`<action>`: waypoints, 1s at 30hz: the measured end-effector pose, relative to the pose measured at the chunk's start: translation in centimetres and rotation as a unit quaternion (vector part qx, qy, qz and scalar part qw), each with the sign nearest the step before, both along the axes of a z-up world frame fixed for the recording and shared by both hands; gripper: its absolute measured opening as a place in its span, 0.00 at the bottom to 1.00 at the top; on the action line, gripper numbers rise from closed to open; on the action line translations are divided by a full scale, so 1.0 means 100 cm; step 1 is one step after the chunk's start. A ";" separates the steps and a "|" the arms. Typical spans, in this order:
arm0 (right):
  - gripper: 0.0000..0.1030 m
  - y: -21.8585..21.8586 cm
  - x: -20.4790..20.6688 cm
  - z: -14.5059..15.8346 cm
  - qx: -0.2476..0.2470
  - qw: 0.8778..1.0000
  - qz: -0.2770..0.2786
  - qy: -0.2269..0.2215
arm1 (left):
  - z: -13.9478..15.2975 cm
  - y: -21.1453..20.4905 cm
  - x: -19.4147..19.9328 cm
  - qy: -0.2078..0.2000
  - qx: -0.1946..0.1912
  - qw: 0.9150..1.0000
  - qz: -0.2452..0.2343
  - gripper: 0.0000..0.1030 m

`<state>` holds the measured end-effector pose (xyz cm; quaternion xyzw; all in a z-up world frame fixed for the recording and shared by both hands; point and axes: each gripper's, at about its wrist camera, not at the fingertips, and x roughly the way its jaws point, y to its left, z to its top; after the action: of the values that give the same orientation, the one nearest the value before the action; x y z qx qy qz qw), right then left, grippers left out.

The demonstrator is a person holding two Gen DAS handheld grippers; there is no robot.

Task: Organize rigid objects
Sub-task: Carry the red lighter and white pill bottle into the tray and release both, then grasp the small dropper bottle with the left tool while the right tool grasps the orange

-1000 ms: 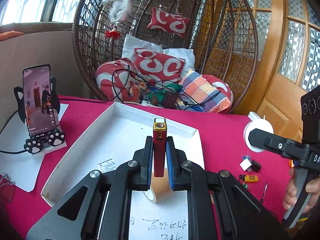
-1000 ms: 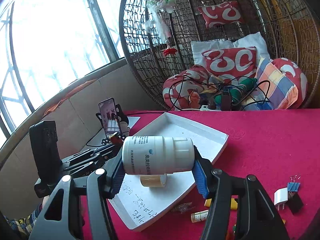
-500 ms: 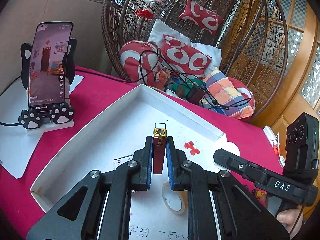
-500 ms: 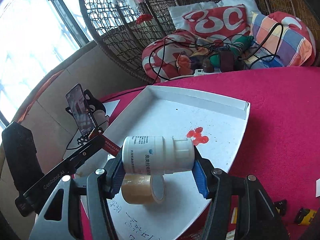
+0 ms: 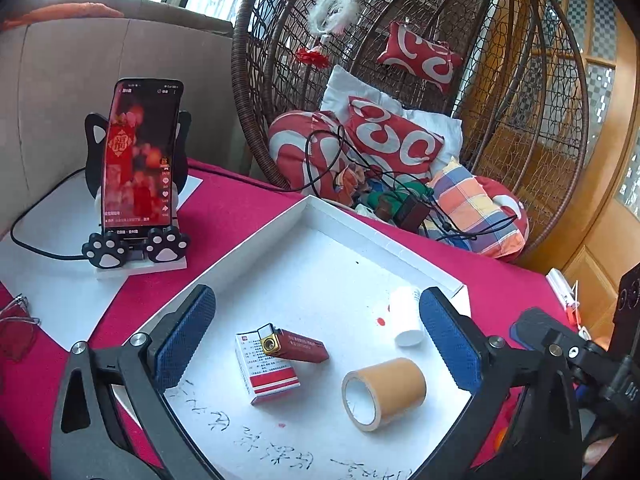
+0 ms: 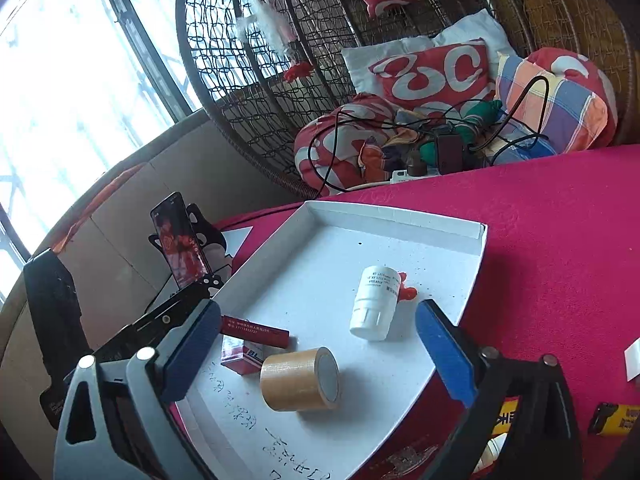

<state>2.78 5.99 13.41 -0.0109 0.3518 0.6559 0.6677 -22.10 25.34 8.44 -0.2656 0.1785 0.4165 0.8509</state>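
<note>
You have just let go with both hands: your left gripper (image 5: 316, 336) and right gripper (image 6: 316, 346) gape wide, released. The lighter (image 5: 294, 346) now leans on the red-and-white box (image 5: 266, 370) between your left fingers; the white bottle (image 6: 374, 304) lies ahead of your right gripper, both delivered into the tray (image 6: 400, 218).

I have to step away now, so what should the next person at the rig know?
Left gripper: open, holds nothing.
Right gripper: open, holds nothing.
In the white tray: red lighter leaning on the small box, white bottle on its side, tape roll.
Left: yellow lighter and other small bits on the red cloth beside the tray.
</note>
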 end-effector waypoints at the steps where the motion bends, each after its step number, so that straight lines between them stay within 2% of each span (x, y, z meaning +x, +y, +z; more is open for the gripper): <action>1: 1.00 -0.006 0.001 0.004 0.012 1.000 -0.004 -0.001 | 0.001 -0.004 0.001 0.001 0.005 1.000 -0.002 1.00; 6: 1.00 -0.041 0.007 0.027 0.069 0.997 -0.025 -0.004 | 0.006 -0.017 0.000 -0.011 0.016 1.000 -0.020 1.00; 10: 1.00 -0.077 0.016 0.051 0.130 0.990 -0.050 -0.011 | 0.018 -0.034 0.004 -0.017 0.037 0.998 -0.039 1.00; 12: 1.00 -0.099 0.019 0.066 0.177 0.981 -0.071 -0.031 | 0.023 -0.044 0.005 -0.016 0.052 0.997 -0.053 1.00; 15: 1.00 -0.137 0.028 0.091 0.252 0.960 -0.108 -0.065 | 0.031 -0.057 0.008 -0.022 0.067 0.995 -0.076 1.00; 17: 1.00 -0.159 0.036 0.104 0.283 0.947 -0.129 -0.077 | 0.035 -0.066 0.012 -0.029 0.074 0.992 -0.098 1.00; 20: 1.00 -0.176 0.051 0.113 0.263 0.946 -0.172 -0.085 | 0.036 -0.084 0.028 -0.029 0.077 0.986 -0.147 1.00; 23: 1.00 -0.189 0.068 0.103 0.252 0.949 -0.180 -0.067 | 0.030 -0.106 0.052 -0.011 0.066 0.974 -0.215 1.00; 26: 1.00 -0.200 0.081 0.088 0.226 0.952 -0.193 -0.069 | 0.015 -0.127 0.083 0.035 0.042 0.960 -0.276 1.00; 30: 1.00 -0.217 0.096 0.067 0.194 0.956 -0.210 -0.060 | -0.009 -0.153 0.115 0.114 0.054 0.940 -0.316 1.00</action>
<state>12.42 -15.73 20.07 0.1534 0.1716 0.5546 0.7997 -10.59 10.08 7.53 -0.0994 0.3265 0.1624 0.9258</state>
